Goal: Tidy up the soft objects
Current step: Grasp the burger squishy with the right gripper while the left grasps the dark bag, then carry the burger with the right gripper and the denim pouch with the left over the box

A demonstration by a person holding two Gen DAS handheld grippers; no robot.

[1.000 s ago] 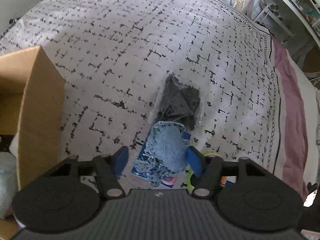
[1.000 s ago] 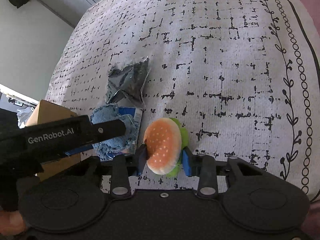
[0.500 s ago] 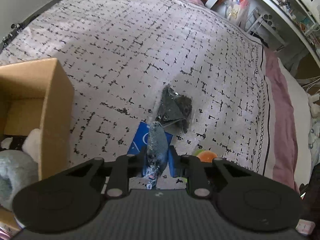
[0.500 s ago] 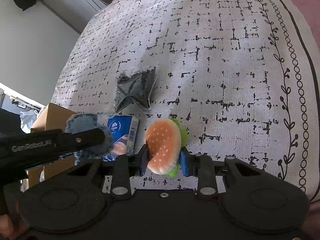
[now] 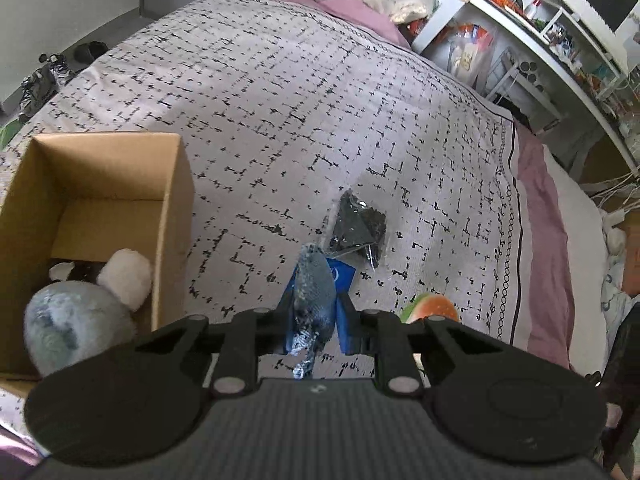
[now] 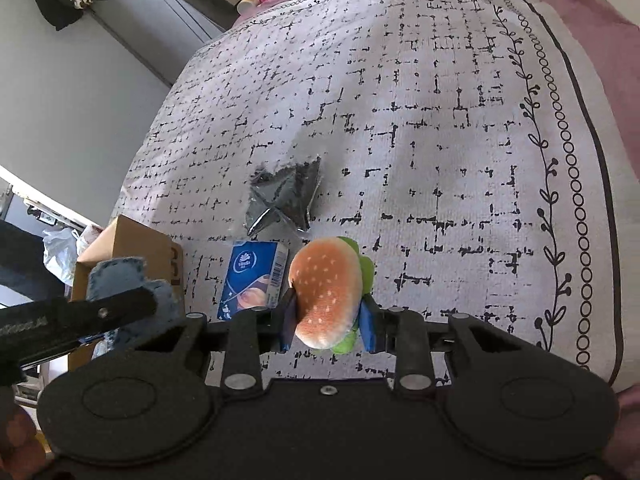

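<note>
Beside cardboard box (image 5: 172, 216) rim, denim patch (image 5: 314, 292) between left fingers (image 5: 344, 330).

left gripper (image 5: 313, 322) clamped the denim piece (image 5: 313, 296) and lifted it.

Each fisheye sits just behind its own hand-held gripper, looking forward and down over the bed (image 5: 360, 120). Left view: cardboard box (image 5: 100, 200) close to its left. Both share the dark plastic bag (image 6: 286, 200), tissue pack (image 6: 254, 276) and, seemingly, the plush burger (image 5: 434, 306)
</note>
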